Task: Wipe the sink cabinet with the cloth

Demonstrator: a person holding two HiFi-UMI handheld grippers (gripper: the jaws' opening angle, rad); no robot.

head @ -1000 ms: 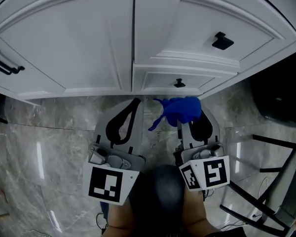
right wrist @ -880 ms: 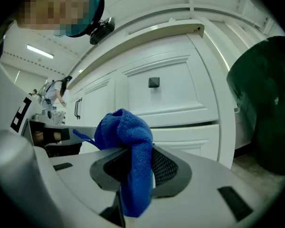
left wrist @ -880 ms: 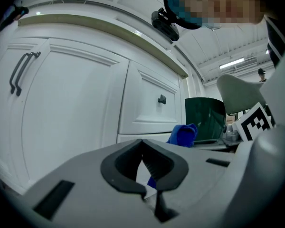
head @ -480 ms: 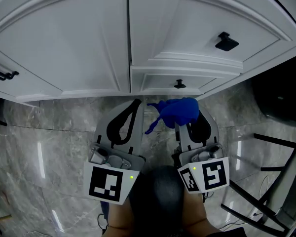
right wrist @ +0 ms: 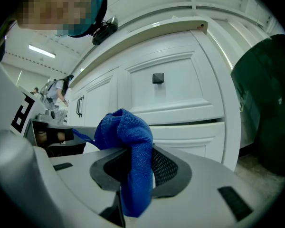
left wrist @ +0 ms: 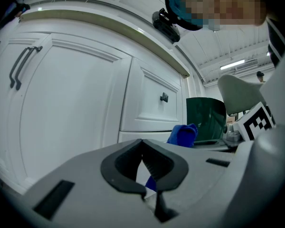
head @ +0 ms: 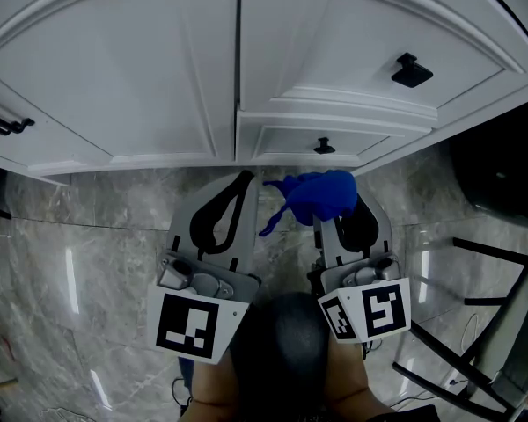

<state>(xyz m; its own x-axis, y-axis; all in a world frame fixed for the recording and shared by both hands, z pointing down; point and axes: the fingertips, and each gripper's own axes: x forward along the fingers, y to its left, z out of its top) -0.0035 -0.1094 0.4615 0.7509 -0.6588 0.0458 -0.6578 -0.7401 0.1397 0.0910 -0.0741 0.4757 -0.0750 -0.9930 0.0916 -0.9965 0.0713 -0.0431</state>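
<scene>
Blue, fuzzy cloth (head: 318,195) is bunched over the tips of the right gripper (head: 331,220), whose jaws are clamped on it. In the right gripper view the cloth (right wrist: 127,137) rises in a rounded lump above the jaws and hangs down between them in a thick fold, with a thin tail trailing to the left. Seen from the head view, the lump sits over the grey marbled floor (head: 88,236), just in front of the base of the white sink cabinet (head: 158,77). It is below a shallow drawer with a small black knob (head: 324,146). Whether the cloth touches the cabinet cannot be told. The left gripper (head: 243,178) is beside the right one, its jaws brought together at the tips with nothing between them, and it also points at the cabinet base. In the left gripper view its tips (left wrist: 142,140) meet in front of the panelled doors, and the cloth (left wrist: 183,134) shows just beyond on the right. A black bar handle (head: 0,121) is on the far left door and a square black knob (head: 411,69) is on the right one. A dark green bin (right wrist: 270,103) stands to the right of the cabinet.
</scene>
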